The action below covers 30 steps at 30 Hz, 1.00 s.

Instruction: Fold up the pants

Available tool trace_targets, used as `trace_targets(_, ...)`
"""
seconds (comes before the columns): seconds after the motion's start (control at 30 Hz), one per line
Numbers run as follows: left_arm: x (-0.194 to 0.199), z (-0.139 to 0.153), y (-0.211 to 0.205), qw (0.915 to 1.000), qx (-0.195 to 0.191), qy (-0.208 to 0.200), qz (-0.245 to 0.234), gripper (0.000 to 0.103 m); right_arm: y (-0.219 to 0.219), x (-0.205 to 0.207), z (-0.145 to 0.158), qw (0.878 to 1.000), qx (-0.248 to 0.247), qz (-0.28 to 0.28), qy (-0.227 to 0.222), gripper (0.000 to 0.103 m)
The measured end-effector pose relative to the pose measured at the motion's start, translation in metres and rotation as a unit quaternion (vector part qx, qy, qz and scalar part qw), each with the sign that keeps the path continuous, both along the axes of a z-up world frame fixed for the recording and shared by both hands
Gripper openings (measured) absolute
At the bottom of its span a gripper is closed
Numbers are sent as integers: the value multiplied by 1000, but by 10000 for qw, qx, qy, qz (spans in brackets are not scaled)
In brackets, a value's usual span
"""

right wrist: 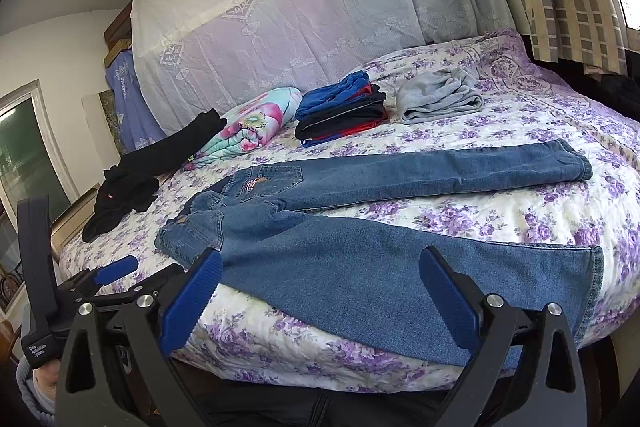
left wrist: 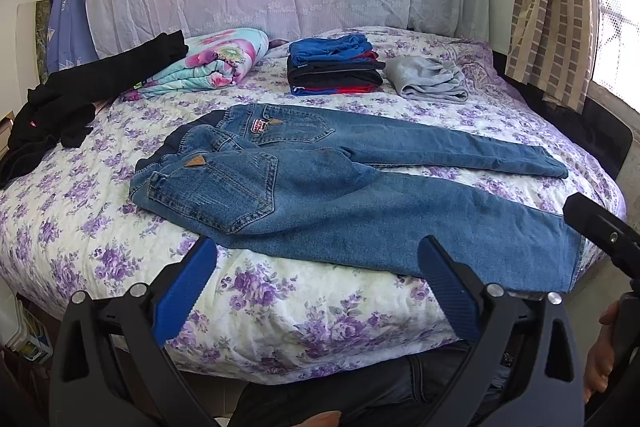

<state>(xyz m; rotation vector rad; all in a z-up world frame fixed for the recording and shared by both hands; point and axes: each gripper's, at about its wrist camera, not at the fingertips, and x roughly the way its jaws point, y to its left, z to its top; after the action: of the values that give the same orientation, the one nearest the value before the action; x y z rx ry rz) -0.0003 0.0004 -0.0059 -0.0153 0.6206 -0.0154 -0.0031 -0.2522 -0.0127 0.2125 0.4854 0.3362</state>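
Blue jeans lie spread flat on the floral bed, back pockets up, waist at the left, both legs running right. They also show in the right wrist view. My left gripper is open and empty, held above the bed's front edge just short of the near leg. My right gripper is open and empty over the near leg, close to its hem end. The left gripper shows at the left of the right wrist view.
A stack of folded clothes and a grey garment lie at the back of the bed. A floral blanket and black clothes lie back left. A curtain hangs at the right.
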Motion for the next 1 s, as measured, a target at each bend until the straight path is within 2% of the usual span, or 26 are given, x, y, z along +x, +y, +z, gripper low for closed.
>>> trace_targets(1.0,-2,-3,-2,10000,-10,35,3,98,-1,0,-1,10000,37,7,30,99)
